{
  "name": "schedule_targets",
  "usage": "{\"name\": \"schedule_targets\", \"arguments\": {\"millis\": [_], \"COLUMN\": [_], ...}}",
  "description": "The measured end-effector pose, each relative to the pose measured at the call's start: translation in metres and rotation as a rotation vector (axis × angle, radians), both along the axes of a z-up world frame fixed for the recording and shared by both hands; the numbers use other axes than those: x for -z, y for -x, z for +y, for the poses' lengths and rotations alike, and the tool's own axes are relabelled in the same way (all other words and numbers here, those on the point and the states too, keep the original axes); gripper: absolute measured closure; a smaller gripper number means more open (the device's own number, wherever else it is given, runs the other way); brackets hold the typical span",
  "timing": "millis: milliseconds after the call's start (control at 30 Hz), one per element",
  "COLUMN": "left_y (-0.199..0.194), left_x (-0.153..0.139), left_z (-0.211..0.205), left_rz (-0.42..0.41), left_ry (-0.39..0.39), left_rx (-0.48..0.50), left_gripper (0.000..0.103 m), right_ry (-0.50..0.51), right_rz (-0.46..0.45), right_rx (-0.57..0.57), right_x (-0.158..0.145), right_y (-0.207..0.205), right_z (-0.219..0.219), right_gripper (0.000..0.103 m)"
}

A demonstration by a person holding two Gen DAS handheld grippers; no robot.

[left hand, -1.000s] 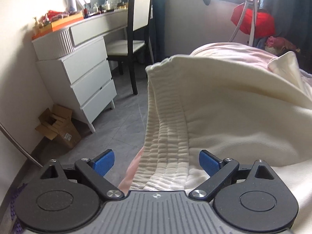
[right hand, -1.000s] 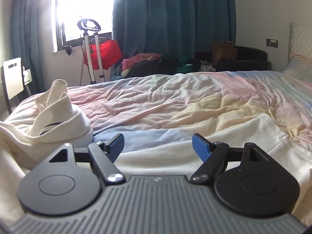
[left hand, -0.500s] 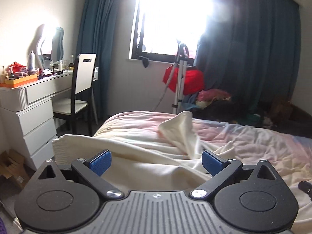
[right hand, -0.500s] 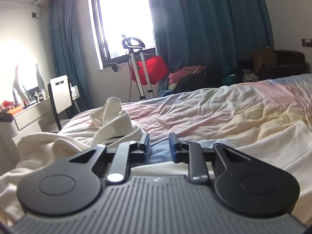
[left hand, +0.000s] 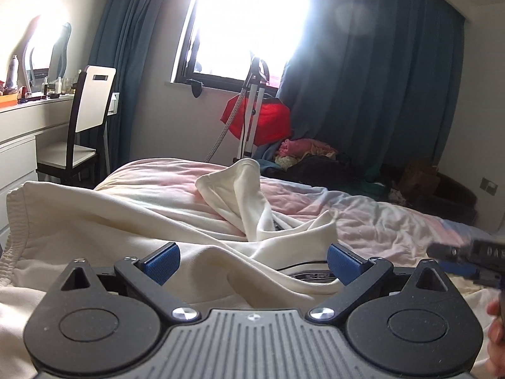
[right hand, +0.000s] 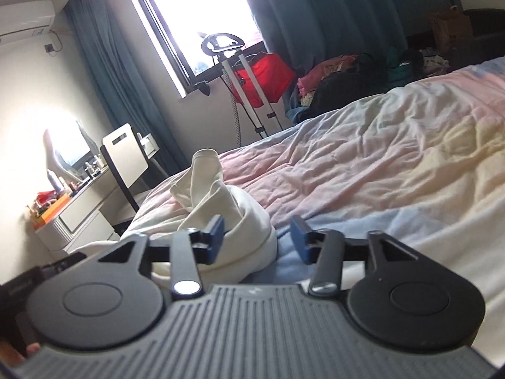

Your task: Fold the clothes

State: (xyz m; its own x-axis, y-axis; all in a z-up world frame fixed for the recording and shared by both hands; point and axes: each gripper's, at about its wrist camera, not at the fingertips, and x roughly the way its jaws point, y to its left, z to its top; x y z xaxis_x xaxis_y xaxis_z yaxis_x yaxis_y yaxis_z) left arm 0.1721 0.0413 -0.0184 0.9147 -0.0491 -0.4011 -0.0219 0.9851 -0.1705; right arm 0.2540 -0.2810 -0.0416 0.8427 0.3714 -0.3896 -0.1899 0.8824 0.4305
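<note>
Your left hand-held gripper (left hand: 252, 260) has its blue pads spread wide with nothing between them, just as it did half a second ago; it hangs over the cream sweatshirt (left hand: 132, 218), above the collar with its dark neck label. The view here has barely shifted since then, only drawn a little nearer to the cloth.

Your right hand-held gripper (right hand: 257, 237) has changed more: half a second ago its pads stood close together, and now they are parted to a middling gap and grip nothing. Its camera has also rolled, so the room leans. The raised fold of the sweatshirt (right hand: 227, 218) sits just behind its left pad, partly hidden by it; whether they touch cannot be told.

The sweatshirt lies crumpled on the bed (left hand: 378, 221), near the corner by the window, with one peak of cloth standing upright and the ribbed hem at the bed's left edge. In the left view your other gripper shows blurred at the right edge.

Beyond the bed stand a chair (left hand: 91, 113), a white counter (right hand: 79, 214) with bottles, a garment steamer (right hand: 243, 72) and dark teal curtains (left hand: 378, 79).
</note>
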Motion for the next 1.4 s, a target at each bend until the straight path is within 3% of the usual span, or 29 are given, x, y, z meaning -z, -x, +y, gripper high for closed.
{"name": "schedule_targets", "arguments": {"millis": [67, 167, 267, 333, 400, 633, 700, 733, 967, 1067, 1200, 1300, 1400], "left_y": [-0.012, -0.022, -0.028, -0.034, -0.038, -0.050, -0.051, -0.050, -0.044, -0.039, -0.031, -0.025, -0.022], "left_x": [0.007, 0.018, 0.028, 0.035, 0.042, 0.066, 0.069, 0.070, 0.071, 0.069, 0.066, 0.063, 0.060], "left_z": [0.002, 0.010, 0.021, 0.026, 0.033, 0.048, 0.050, 0.052, 0.063, 0.068, 0.074, 0.079, 0.073], "left_rz": [0.010, 0.033, 0.068, 0.089, 0.101, 0.173, 0.169, 0.158, 0.153, 0.160, 0.162, 0.164, 0.170], "left_ry": [-0.009, 0.061, 0.108, 0.116, 0.146, 0.258, 0.268, 0.279, 0.352, 0.411, 0.436, 0.455, 0.430], "left_rx": [-0.006, 0.015, 0.037, 0.037, 0.026, 0.064, 0.067, 0.068, 0.058, 0.064, 0.064, 0.064, 0.063], "left_gripper": [0.003, 0.003, 0.003, 0.003, 0.003, 0.002, 0.002, 0.002, 0.002, 0.002, 0.002, 0.002, 0.002], "right_ry": [0.043, 0.114, 0.156, 0.178, 0.214, 0.394, 0.411, 0.390, 0.284, 0.314, 0.236, 0.154, -0.013], "right_rz": [0.022, 0.066, 0.122, 0.168, 0.220, 0.387, 0.403, 0.393, 0.236, 0.221, 0.242, 0.237, 0.254], "right_rx": [-0.031, -0.081, -0.123, -0.147, -0.189, -0.304, -0.292, -0.275, -0.051, 0.124, 0.349, 0.461, 0.512], "right_x": [-0.001, -0.001, 0.000, 0.004, 0.012, 0.062, 0.070, 0.067, 0.011, -0.011, -0.028, -0.021, 0.008], "right_y": [-0.041, -0.106, -0.174, -0.216, -0.252, -0.306, -0.308, -0.306, -0.263, -0.235, -0.183, -0.129, -0.077], "right_z": [0.018, 0.047, 0.074, 0.092, 0.113, 0.180, 0.184, 0.182, 0.126, 0.074, -0.022, -0.079, -0.120], "right_gripper": [0.040, 0.041, 0.052, 0.073, 0.075, 0.075, 0.083, 0.095, 0.098, 0.098, 0.098, 0.098, 0.098]}}
